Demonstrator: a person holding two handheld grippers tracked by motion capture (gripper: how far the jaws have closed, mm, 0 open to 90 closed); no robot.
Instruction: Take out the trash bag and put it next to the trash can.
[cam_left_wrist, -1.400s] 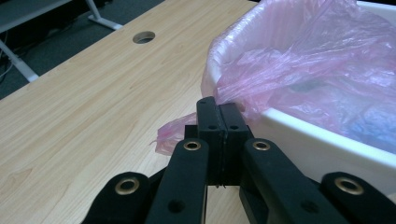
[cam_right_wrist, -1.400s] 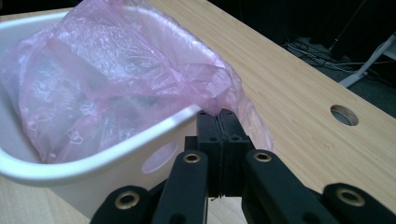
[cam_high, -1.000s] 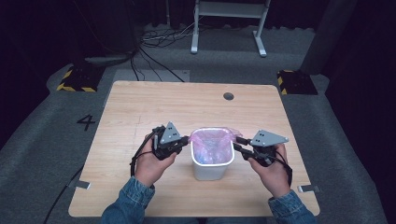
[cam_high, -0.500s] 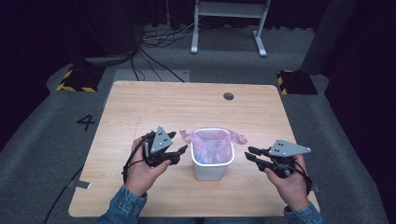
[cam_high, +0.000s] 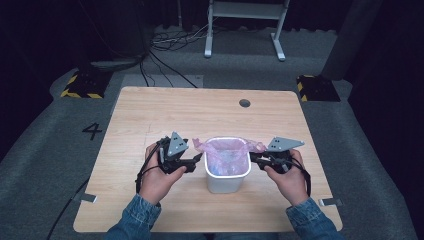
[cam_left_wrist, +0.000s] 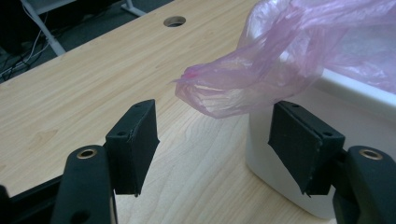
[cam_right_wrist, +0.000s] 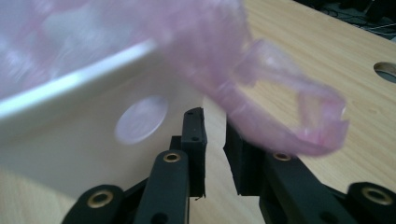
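Note:
A white bin (cam_high: 226, 183) lined with a pink plastic bag (cam_high: 225, 150) stands near the table's front middle. My left gripper (cam_high: 198, 159) is at the bin's left side, open wide. In the left gripper view its jaws (cam_left_wrist: 215, 140) sit just below a loose flap of the bag (cam_left_wrist: 233, 88) that hangs over the bin's rim (cam_left_wrist: 355, 93). My right gripper (cam_high: 253, 159) is at the bin's right side. Its jaws (cam_right_wrist: 215, 149) stand a narrow gap apart with nothing between them. A bag handle loop (cam_right_wrist: 285, 126) droops over the right jaw, next to the bin wall (cam_right_wrist: 93, 140).
The wooden table (cam_high: 200, 115) has a round cable hole (cam_high: 244, 103) at the back middle. Beyond it lie grey floor, cables, a white stand's feet (cam_high: 240, 47) and yellow-black striped blocks (cam_high: 80, 86).
Both grippers pulled outward and down from the bag's edges, then came back in to the bin's sides. The bag's flaps now hang loose over the rim.

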